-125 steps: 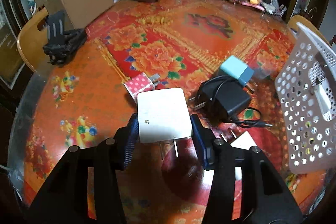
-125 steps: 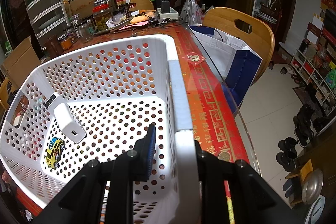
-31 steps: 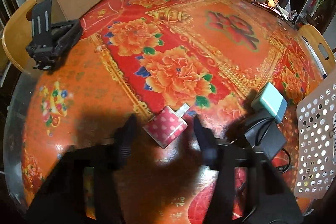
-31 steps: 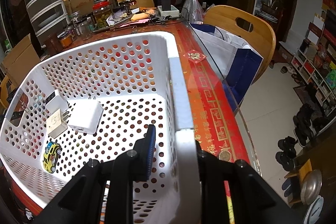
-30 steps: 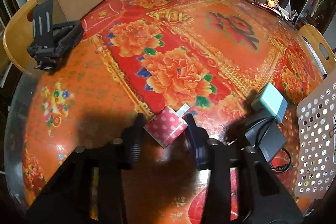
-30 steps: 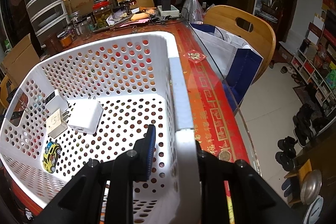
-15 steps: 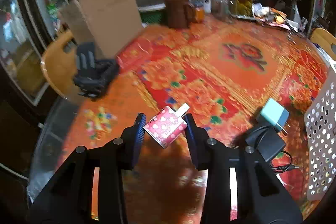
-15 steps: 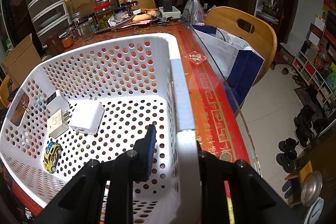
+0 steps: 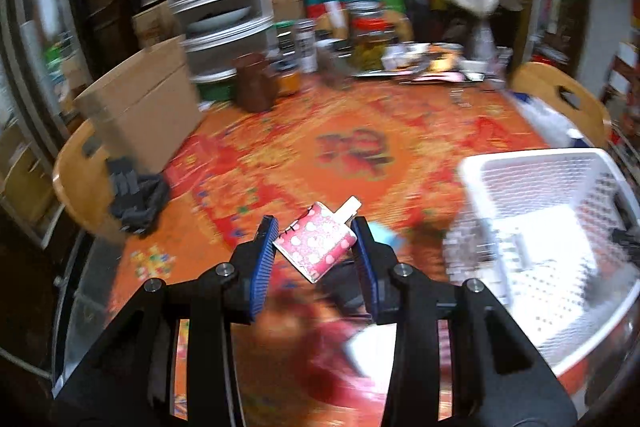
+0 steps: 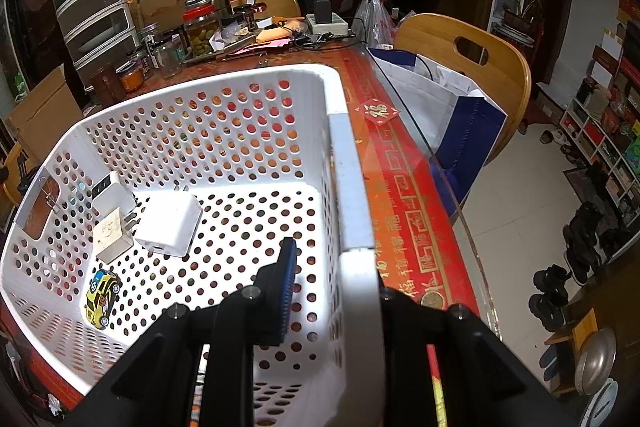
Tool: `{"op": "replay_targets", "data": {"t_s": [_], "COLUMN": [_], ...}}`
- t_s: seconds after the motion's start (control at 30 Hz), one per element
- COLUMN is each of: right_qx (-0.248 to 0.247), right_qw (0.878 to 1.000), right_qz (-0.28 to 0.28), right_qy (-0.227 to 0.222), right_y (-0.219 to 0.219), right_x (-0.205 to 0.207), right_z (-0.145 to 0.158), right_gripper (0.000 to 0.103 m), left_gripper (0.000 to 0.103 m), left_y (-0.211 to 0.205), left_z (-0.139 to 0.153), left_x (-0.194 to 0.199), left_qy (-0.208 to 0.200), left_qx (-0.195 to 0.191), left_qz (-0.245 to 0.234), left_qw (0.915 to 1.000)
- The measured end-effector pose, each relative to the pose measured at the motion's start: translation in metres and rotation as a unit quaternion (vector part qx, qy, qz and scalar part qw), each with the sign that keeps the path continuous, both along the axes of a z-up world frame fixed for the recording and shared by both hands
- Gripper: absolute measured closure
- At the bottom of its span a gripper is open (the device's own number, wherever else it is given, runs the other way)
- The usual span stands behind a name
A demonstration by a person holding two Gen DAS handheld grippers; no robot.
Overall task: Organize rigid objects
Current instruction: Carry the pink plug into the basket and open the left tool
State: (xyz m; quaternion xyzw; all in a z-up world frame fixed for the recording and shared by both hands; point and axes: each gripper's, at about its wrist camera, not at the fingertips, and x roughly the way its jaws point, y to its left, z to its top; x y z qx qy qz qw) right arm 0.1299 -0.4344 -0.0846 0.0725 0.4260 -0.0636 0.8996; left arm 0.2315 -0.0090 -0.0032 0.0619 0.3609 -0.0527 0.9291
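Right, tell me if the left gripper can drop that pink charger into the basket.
Probably yes: the left gripper holds the pink charger lifted, and the white basket sits open-topped to its right with nothing visibly between.

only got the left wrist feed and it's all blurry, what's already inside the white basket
Observer: The right wrist view shows two white chargers and lying side by side on the basket floor.
Operator: anything else in there
Observer: A small yellow toy car, near the left corner, apart from the chargers.
Operator: is the right gripper free to help
Observer: No, the right gripper is shut on the basket's right rim, one finger inside and one outside the wall.
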Motion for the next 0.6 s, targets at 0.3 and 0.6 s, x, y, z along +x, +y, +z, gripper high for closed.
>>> {"op": "replay_targets", "data": {"t_s": [0.3, 0.6], "right_qx": [0.003, 0.008], "right_qw": [1.000, 1.000], "right_qz": [0.003, 0.004], "right_qy": [-0.002, -0.003], "right_y": [0.000, -0.001], "right_x": [0.000, 0.000], "right_z": [0.000, -0.001], "right_gripper": [0.083, 0.083], "left_gripper": [0.068, 0.068], "left_y": [-0.131, -0.214], "left_z": [0.026, -0.039], "left_x": [-0.014, 0.021], "left_qy": [0.037, 0.166], "left_qx": [0.027, 0.074], "left_qz": [-0.139, -0.167], "left_qw": [0.9892, 0.9690]}}
